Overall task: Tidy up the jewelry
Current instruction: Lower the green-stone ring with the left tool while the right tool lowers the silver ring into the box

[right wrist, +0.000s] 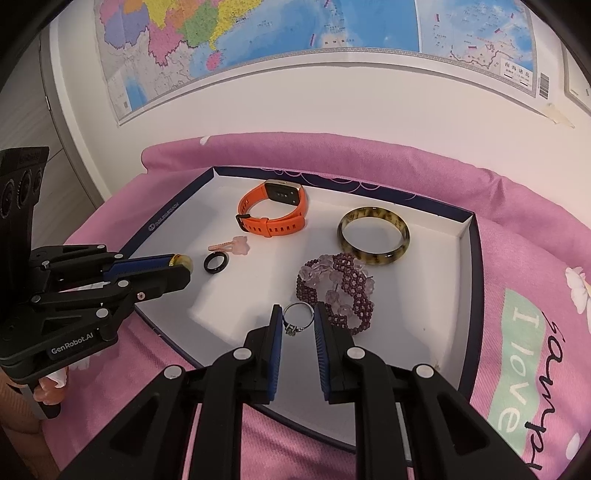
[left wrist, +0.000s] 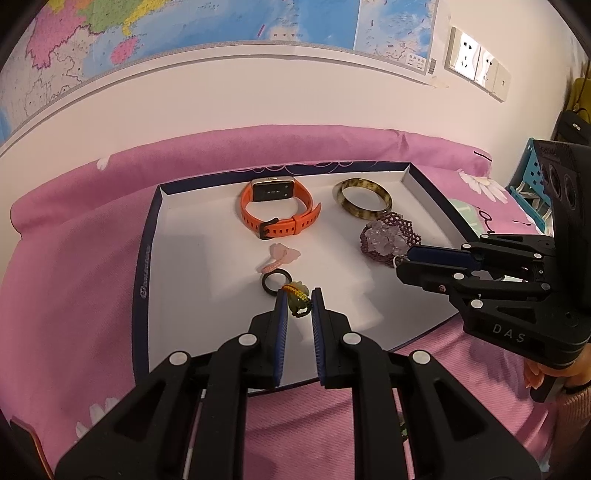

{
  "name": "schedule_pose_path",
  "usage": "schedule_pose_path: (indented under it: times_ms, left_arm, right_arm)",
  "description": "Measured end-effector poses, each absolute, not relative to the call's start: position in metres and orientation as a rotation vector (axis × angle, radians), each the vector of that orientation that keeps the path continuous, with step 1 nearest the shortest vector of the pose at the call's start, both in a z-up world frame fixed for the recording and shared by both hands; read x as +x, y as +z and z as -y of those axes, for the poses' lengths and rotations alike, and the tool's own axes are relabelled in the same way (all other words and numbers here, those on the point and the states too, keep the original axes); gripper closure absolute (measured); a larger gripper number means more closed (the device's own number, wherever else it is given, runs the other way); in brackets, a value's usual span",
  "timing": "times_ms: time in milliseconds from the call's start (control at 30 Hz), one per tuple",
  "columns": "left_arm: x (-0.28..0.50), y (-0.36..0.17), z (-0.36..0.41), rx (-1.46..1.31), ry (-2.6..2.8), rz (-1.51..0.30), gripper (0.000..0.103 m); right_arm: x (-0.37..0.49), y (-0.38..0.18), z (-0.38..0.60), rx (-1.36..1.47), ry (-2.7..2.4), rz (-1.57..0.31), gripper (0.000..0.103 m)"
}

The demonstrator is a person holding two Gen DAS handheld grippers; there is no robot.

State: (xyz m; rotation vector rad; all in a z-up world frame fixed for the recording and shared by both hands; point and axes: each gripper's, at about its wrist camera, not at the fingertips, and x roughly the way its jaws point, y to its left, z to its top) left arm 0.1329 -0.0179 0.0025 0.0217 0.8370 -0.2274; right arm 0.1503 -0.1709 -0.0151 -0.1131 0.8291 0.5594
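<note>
A white tray with a dark blue rim lies on a pink cloth. In it are an orange watch, a mottled brown bangle, a purple bead bracelet, a pink charm and a black ring. My left gripper is shut on a green and orange knotted ring just above the tray, beside the black ring. My right gripper is shut on a silver ring with a green stone, next to the bead bracelet.
The pink cloth covers the surface around the tray. A wall with a map and sockets stands behind. A blue perforated basket sits at the far right.
</note>
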Motion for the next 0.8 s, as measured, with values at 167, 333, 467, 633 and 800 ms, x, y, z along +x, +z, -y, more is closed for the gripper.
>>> schedule_pose_path:
  times_ms: [167, 333, 467, 633, 800]
  left_arm:
    - [0.136, 0.000, 0.018, 0.023, -0.222, -0.845, 0.090]
    - [0.139, -0.004, 0.019, 0.021, -0.221, -0.857, 0.089]
    - [0.142, -0.008, 0.018, 0.019, -0.219, -0.867, 0.089]
    - [0.145, -0.011, 0.017, 0.015, -0.217, -0.881, 0.089]
    - [0.147, -0.014, 0.017, 0.013, -0.213, -0.892, 0.089]
  right_arm:
    - [0.152, -0.016, 0.170, -0.119, 0.556, -0.836, 0.087]
    - [0.156, -0.020, 0.167, -0.123, 0.558, -0.855, 0.087]
    - [0.157, -0.022, 0.165, -0.123, 0.558, -0.864, 0.087]
    - [0.160, -0.023, 0.165, -0.129, 0.553, -0.870, 0.087]
    - [0.161, -0.024, 0.164, -0.133, 0.552, -0.871, 0.087]
